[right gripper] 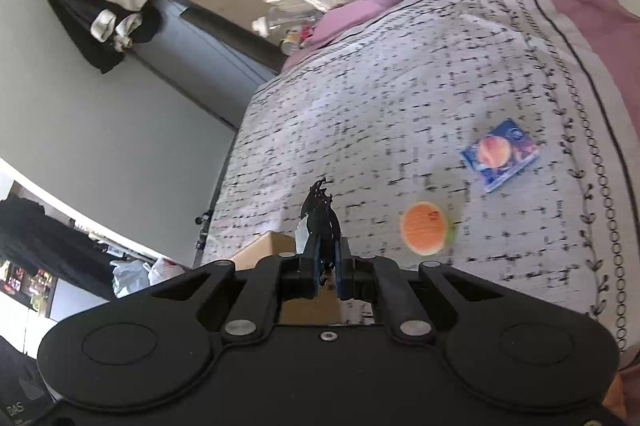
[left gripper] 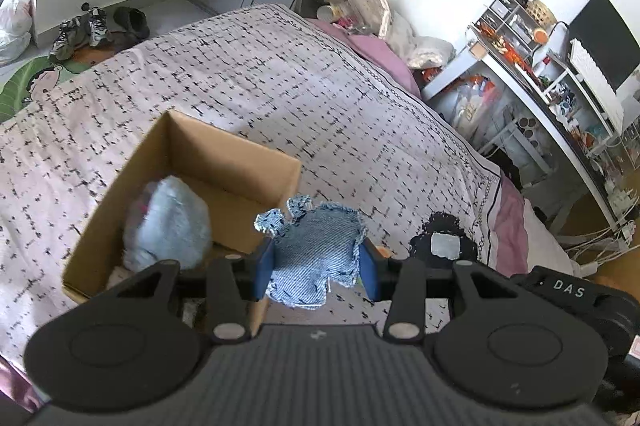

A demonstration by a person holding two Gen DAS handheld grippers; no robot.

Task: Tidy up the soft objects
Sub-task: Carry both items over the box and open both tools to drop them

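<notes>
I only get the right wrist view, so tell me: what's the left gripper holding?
Observer: The left gripper is shut on a frayed denim patch.
Operator: Is anything in the box yet?
Observer: Yes, a pale blue plush lies inside the box.
Operator: How does my black piece look from there?
Observer: The black piece shows a grey rectangular panel on its face.
</notes>
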